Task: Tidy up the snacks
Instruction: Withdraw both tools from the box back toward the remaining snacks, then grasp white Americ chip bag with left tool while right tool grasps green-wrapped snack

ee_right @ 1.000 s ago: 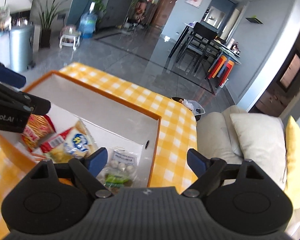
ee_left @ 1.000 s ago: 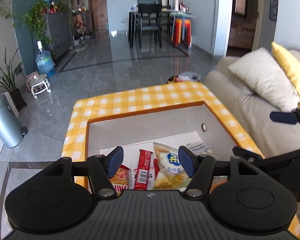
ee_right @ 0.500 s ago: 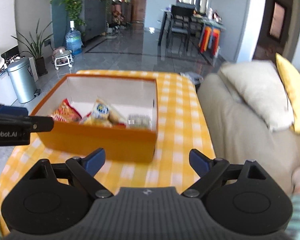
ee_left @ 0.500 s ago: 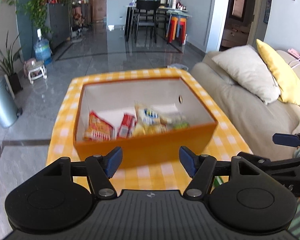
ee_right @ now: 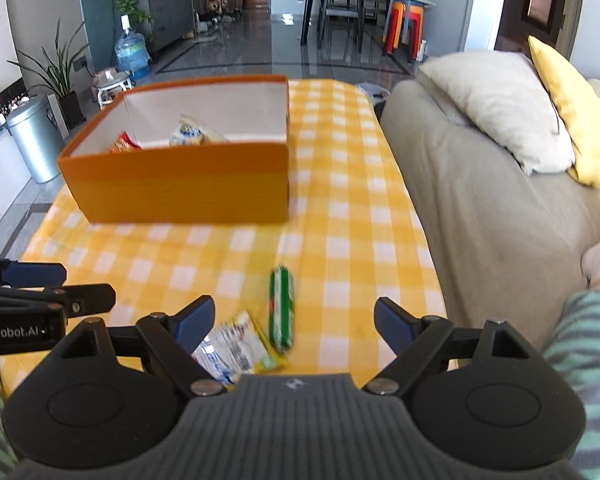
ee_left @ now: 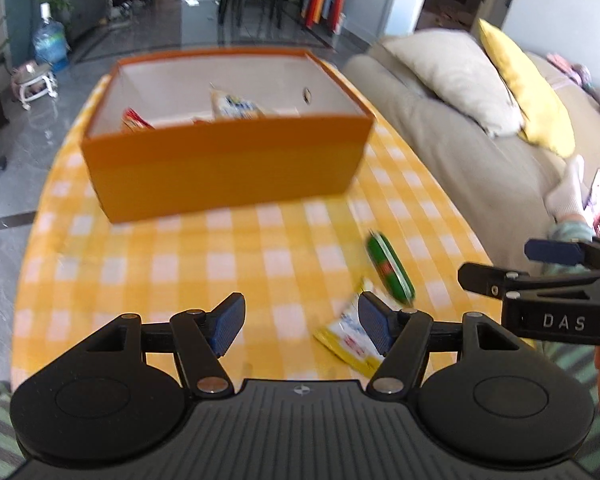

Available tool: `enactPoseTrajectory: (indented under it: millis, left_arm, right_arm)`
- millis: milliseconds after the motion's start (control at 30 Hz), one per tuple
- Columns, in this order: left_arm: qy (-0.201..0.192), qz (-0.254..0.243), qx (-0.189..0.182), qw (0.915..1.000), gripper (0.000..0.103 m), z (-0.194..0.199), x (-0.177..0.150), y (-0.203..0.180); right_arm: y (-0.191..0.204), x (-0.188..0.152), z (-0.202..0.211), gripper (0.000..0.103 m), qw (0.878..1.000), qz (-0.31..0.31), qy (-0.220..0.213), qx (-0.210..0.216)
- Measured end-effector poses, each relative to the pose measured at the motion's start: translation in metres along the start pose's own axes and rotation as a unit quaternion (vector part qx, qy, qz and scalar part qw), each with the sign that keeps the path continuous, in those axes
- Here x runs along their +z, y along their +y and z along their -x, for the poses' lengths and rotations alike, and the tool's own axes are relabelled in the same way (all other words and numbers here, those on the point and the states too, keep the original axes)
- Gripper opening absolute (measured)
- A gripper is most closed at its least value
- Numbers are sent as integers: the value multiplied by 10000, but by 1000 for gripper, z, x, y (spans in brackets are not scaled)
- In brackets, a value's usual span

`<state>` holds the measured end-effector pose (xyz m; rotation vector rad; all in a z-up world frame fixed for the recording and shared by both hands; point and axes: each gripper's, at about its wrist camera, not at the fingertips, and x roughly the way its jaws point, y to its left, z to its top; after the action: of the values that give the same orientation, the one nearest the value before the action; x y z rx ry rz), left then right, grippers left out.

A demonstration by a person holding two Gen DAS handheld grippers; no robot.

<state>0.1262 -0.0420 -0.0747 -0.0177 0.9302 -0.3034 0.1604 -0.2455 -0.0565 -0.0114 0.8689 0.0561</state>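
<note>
1. The long green snack stick (ee_right: pixel 282 307) lies flat on the yellow checked tablecloth (ee_right: pixel 340 216), near the front edge, between the two tips of the right claw (ee_right: pixel 294 322).
2. Its long side points from near to far, toward the orange cardboard box (ee_right: pixel 180 188).
3. A flat yellow and white snack packet (ee_right: pixel 236 346) lies just left of it.
4. The right claw is closing, with nothing pinched.
5. The left claw (ee_left: pixel 300 322) is wide apart, holding nothing.

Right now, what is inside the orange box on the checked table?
Inside the orange box, a red-orange snack bag and a pale bag with a blue logo poke above the near wall. That wall hides the floor and anything lying lower. Two more packets lie outside.
</note>
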Motion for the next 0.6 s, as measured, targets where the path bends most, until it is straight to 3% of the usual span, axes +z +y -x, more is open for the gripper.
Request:
enactPoseTrajectory:
  millis: [333,600]
  left_arm:
    - [402,-220,-312,9985,76,-23,-25,-14]
    - [861,-559,-493,9935,77,-46,-22,-27]
  right_arm:
    - [-15,-41,-27,70,9987,178,459,-102]
    - [-21,-41,-45,63,9976,-11,673,131]
